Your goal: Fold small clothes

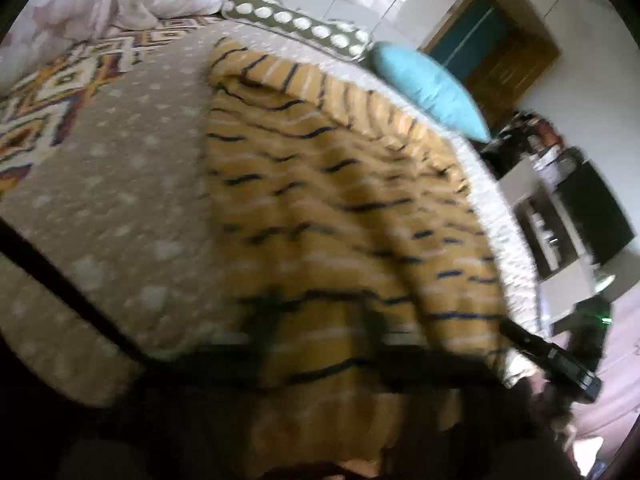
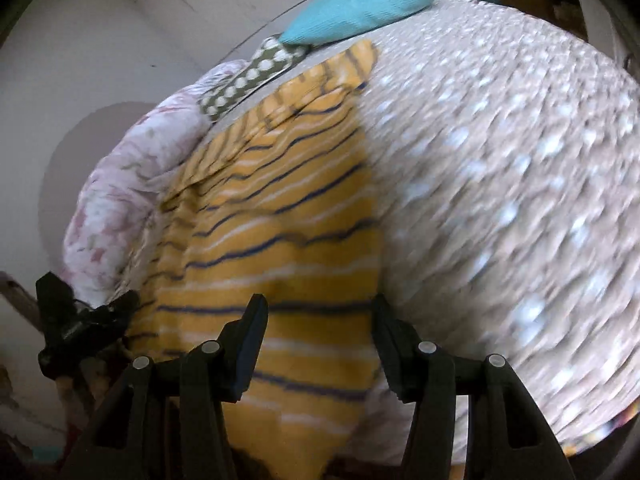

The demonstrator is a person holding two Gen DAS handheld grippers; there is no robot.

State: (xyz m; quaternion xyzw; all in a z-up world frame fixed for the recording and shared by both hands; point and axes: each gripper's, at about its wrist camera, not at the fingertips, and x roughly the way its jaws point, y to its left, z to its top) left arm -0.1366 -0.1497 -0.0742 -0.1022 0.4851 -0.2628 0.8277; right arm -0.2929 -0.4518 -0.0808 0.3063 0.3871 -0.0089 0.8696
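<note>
grasp step: left gripper [image 1: 320, 344] fingers together, blurred, at the striped garment [image 2: 280, 216] hem; right gripper [image 2: 320, 320] fingers apart above it, must close.

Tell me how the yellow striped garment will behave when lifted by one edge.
The yellow striped garment is probably floppy: it lies rumpled and creased on the dotted bedspread. It looks thin, so likely light. It will probably drape and sag rather than hold shape.
</note>
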